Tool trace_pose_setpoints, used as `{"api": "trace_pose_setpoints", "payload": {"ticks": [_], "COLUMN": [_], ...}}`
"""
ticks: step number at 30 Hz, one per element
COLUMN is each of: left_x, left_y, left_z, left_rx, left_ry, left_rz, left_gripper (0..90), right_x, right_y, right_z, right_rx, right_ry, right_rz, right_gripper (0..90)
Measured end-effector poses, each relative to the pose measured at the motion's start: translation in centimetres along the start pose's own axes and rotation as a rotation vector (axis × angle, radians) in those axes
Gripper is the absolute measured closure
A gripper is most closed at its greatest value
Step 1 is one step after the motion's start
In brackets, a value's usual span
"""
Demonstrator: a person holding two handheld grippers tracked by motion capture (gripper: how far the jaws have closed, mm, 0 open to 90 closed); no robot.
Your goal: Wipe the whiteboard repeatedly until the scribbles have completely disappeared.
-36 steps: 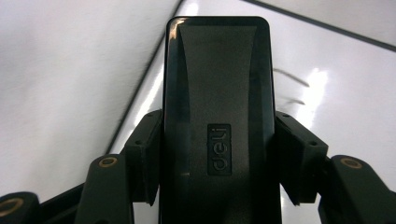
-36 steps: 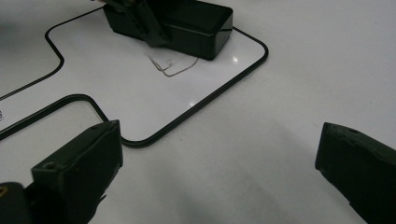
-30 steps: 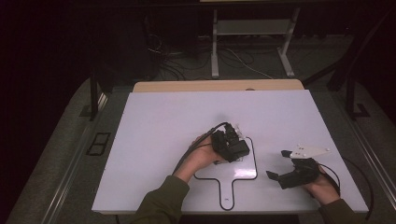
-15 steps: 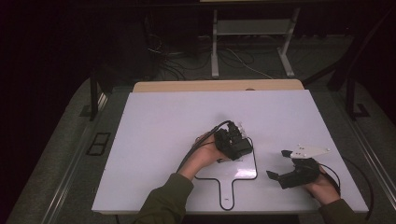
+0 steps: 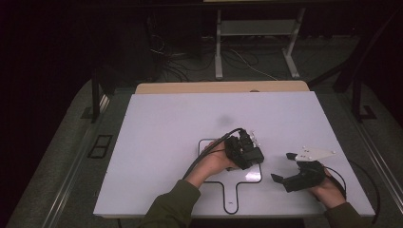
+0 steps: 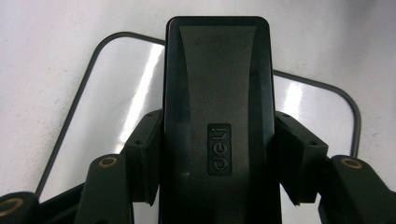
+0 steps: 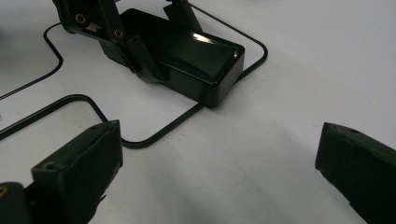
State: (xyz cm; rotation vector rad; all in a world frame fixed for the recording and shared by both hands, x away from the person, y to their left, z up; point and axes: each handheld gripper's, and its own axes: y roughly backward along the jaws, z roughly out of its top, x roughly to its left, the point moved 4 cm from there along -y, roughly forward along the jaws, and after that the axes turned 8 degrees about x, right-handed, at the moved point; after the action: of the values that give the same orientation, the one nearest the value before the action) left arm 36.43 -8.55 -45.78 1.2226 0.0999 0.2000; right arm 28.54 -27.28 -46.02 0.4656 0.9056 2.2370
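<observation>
Black stapler (image 6: 217,116), white table (image 5: 161,137)

A white rectangular tabletop (image 5: 157,142) carries a black paddle-shaped outline (image 5: 228,190) near its front edge. A light wooden board (image 5: 190,88) lies along its far edge.
</observation>
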Motion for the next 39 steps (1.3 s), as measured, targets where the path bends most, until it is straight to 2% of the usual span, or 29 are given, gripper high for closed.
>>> {"api": "trace_pose_setpoints", "payload": {"ticks": [2,5,7,11,14,15,17,19,22,24,26,27,33,36,39], "left_x": [0.2,1.0,1.4,1.9,1.8,1.7,1.0,0.5,-0.3,-0.1,0.7,0.9,2.5,2.6,2.0], "left_y": [0.0,-0.1,-0.2,-0.2,-0.1,-0.1,-0.1,-0.1,-0.2,-0.2,-0.2,-0.3,-0.3,-0.3,-0.2], "left_z": [0.0,0.0,0.0,0.0,0.0,0.0,0.1,0.3,0.4,0.4,0.3,0.4,0.2,0.1,0.2], "left_rx": [-0.002,-0.001,-0.016,-0.015,-0.010,-0.007,-0.002,0.004,-0.006,-0.010,-0.007,-0.020,-0.023,-0.018,-0.011], "left_ry": [0.014,0.027,0.060,0.070,0.073,0.063,0.049,0.015,0.012,0.024,0.029,0.054,0.085,0.089,0.079], "left_rz": [-0.005,0.009,0.015,0.034,0.036,0.031,0.018,0.013,0.011,0.005,0.014,0.018,0.051,0.057,0.050], "left_gripper": [39.6,39.7,39.7,39.7,39.7,39.7,39.7,39.7,39.7,39.7,39.7,39.7,39.7,39.7,39.7], "right_x": [0.0,-0.1,-0.1,-0.1,-0.1,-0.1,-0.1,-0.1,0.0,0.0,-0.1,-0.1,-0.2,-0.1,-0.1], "right_y": [0.0,0.1,0.1,0.1,0.1,0.1,0.1,0.1,0.1,0.1,0.1,0.1,0.1,0.2,0.1], "right_z": [0.0,0.0,0.0,0.0,0.0,0.0,0.0,0.0,0.0,0.0,0.0,0.0,0.0,0.0,0.0], "right_rx": [-0.002,-0.003,-0.004,-0.004,-0.003,-0.003,-0.002,-0.002,-0.001,-0.002,-0.003,-0.003,-0.006,-0.006,-0.006], "right_ry": [0.000,-0.001,-0.001,0.000,0.000,0.000,0.001,0.000,-0.001,-0.002,0.001,0.002,0.000,0.000,0.000], "right_rz": [-0.001,-0.003,-0.002,-0.004,-0.004,-0.004,-0.005,-0.006,-0.005,-0.004,-0.006,-0.008,-0.007,-0.006,-0.007], "right_gripper": [0.0,0.0,0.0,0.0,0.0,0.0,0.0,0.0,0.0,0.0,0.0,0.0,0.0,0.0,0.0]}}
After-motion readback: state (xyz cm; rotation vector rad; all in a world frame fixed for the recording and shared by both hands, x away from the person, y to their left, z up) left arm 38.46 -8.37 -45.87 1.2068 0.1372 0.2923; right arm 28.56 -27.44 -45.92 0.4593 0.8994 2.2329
